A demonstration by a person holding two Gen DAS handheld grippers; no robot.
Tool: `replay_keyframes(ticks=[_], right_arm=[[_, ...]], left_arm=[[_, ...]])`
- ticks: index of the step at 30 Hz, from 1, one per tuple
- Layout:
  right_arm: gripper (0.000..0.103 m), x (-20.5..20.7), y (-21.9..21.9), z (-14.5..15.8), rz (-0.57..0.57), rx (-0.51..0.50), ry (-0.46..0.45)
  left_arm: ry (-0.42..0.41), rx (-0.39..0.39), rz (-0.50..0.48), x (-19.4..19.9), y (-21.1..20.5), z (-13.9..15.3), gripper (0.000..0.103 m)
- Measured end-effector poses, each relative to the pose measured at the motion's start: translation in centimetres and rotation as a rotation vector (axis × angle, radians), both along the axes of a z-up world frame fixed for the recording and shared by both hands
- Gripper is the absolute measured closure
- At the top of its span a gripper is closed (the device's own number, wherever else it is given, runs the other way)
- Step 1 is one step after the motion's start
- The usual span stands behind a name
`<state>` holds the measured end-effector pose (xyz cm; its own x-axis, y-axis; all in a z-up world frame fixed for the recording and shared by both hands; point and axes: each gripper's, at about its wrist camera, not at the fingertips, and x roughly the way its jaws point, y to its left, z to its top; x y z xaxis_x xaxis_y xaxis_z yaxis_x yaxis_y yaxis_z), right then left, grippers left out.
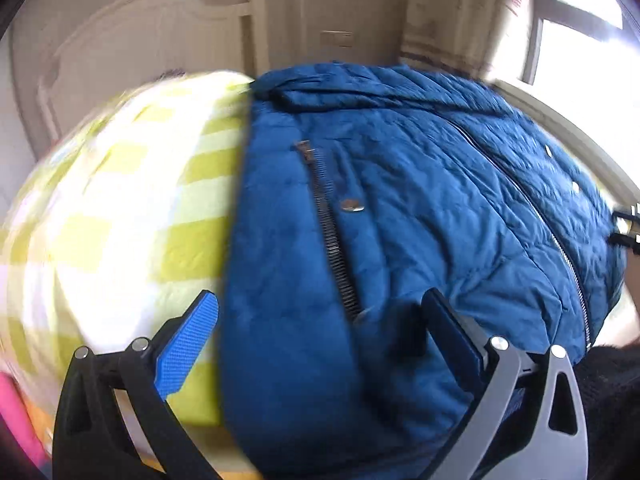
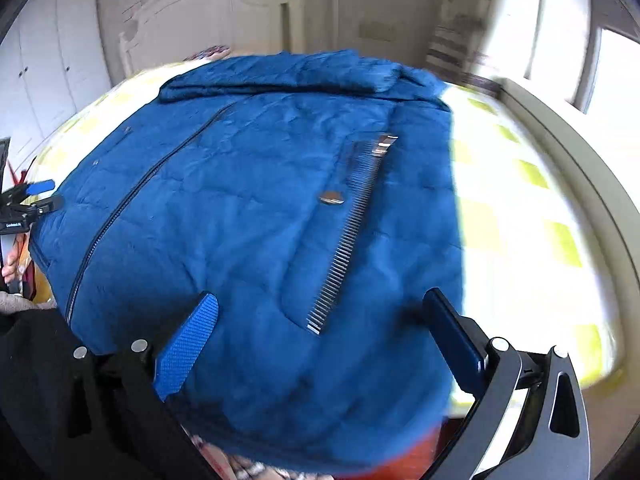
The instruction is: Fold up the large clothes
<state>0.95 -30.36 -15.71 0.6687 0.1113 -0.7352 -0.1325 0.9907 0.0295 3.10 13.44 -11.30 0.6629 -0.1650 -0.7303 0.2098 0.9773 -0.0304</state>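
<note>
- Left gripper: jaws spread wide, nothing between the pads; the blue-ribbed left finger hangs over the bedcover, the dark right finger over the jacket.
- Right gripper: jaws likewise wide apart, empty; both fingers sit above the jacket's near hem.
- Blue quilted jacket: lies flat, front up, on the bed directly ahead of and beneath both sets of fingers. Long axis runs away from the fingers, hem nearest, collar farthest.
- Pocket zips: one runs forward between the left fingers; the other runs forward between the right fingers.
- Centre zip: closed, lying between the two grippers.
- Reach, as judged: each gripper is nearest its own hem corner, neither favoured; a fold would likely start from that near edge or a side.
- Yellow-and-white checked bedcover: outward of the jacket on both sides.
- White headboard: beyond the collar.
- Writing: a small label on the other gripper's body at the right view's left edge, too blurred to read; none legible on the jacket.
</note>
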Motion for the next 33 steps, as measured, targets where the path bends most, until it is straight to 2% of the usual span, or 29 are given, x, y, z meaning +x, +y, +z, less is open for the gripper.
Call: replay_keyframes(ticks=[2, 5, 6, 8, 11, 15, 18, 19, 20, 21, 22, 23, 24, 26, 28, 30, 32, 33], right_arm=[[0.005, -0.6, -1.6, -0.6, -0.05, 0.037, 0.014], [0.008, -2.0, -2.9, -1.4, -0.07, 0.101, 0.002], [0.01, -2.4, -2.6, -1.4, -0.056, 0.094, -0.008], [0.026, -3.1, -1.6, -1.4, -0.016, 0.078, -0.026], [0.028, -3.7, -0.5, -1.7, -0.019, 0.042, -0.057], [0.028, -2.1, -0.4, -1.8, -0.029, 0.079, -0.073], [0.029, -1.2, -0.9, -1.7, -0.017, 0.106, -0.087], [0.034, -1.3, -0.9, -1.5, -0.017, 0.116, -0.089], [0.051, -1.3, -1.0, -1.4, -0.008, 0.154, -0.085], [0.063, -1.4, -1.1, -1.4, -0.003, 0.188, -0.075], [0.072, -1.5, -1.3, -1.4, -0.01, 0.216, -0.063], [0.075, -1.6, -1.4, -1.4, -0.007, 0.235, -0.061], [0.076, -1.8, -1.5, -1.5, -0.006, 0.26, -0.06], [0.078, -2.2, -2.4, -1.5, 0.001, 0.369, -0.057], [0.08, -2.8, -2.9, -0.7, 0.034, 0.449, -0.081], [0.083, -4.3, -3.2, 0.9, 0.09, 0.533, -0.141], [0.088, -7.1, -3.9, 3.6, 0.17, 0.639, -0.273], [0.089, -8.2, -4.2, 4.9, 0.192, 0.669, -0.328]], left_arm=[[0.025, -0.043, 0.042, 0.0, 1.7, -0.4, 0.002], [0.042, -0.093, 0.04, -0.1, 2.3, -0.9, 0.002], [0.037, -0.088, 0.02, -0.4, 1.9, -0.8, 0.003], [0.042, -0.091, -0.044, -0.9, 0.9, -0.9, 0.004], [0.013, -0.038, -0.071, -1.7, -0.6, -1.1, 0.011], [0.011, -0.048, -0.062, -0.5, -1.3, -1.3, 0.009], [0.009, -0.028, -0.066, 0.5, -1.6, -1.5, 0.007], [0.008, -0.025, -0.071, 0.7, -1.7, -1.5, 0.008], [0.006, -0.031, -0.082, 0.8, -1.8, -1.4, 0.024], [0.002, -0.055, -0.112, 0.6, -1.7, -1.1, 0.056], [0.025, -0.118, -0.137, 0.6, -1.3, -0.8, 0.064], [0.057, -0.198, -0.148, 0.8, -0.6, -0.8, 0.073], [0.061, -0.232, -0.159, 0.7, -0.3, -0.8, 0.079], [0.058, -0.309, -0.169, 0.3, 0.4, -0.4, 0.083], [0.043, -0.426, -0.18, -0.4, 1.6, 1.0, 0.085], [-0.011, -0.541, -0.207, -1.8, 3.2, 3.6, 0.085], [-0.061, -0.617, -0.228, -2.8, 4.5, 5.8, 0.085], [-0.108, -0.679, -0.239, -3.9, 5.5, 7.5, 0.086]])
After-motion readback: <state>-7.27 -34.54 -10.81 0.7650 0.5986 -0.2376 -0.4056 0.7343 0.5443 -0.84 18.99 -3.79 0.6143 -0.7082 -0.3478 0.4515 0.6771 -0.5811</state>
